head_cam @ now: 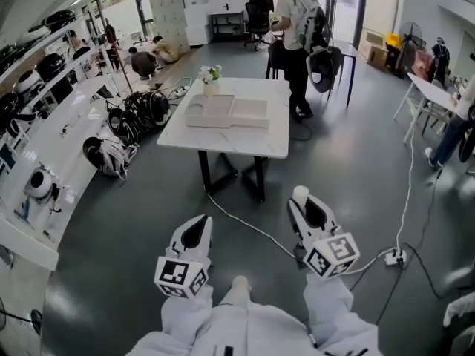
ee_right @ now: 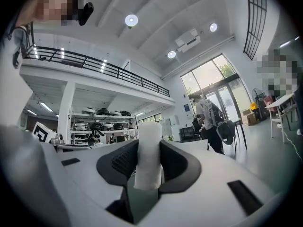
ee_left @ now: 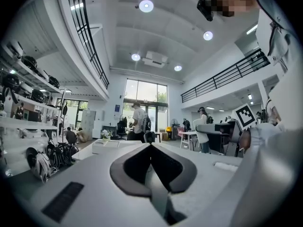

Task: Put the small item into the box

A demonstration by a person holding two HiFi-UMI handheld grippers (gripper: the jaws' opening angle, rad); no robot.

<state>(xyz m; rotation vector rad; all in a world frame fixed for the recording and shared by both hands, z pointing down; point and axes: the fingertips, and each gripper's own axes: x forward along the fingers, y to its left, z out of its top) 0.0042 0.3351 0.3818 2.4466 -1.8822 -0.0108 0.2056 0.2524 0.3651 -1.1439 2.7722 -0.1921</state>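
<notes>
Right claw point(ee_right: 147, 144) clamped on small item point(ee_right: 147, 167), white roll held upright between pads. Left claw point(ee_left: 151, 148) closed, empty. Box point(head_cam: 226, 111) on table point(head_cam: 276, 143), well ahead across floor. Pick-up done; approach and drop into box not yet done.

The head view looks steeply down from above on the left claw point(head_cam: 199, 225), right claw point(head_cam: 303, 202) and distant tabletop point(head_cam: 223, 136). Each claw view sits close behind its own jaws, facing level across the room; all three share that tabletop.
</notes>
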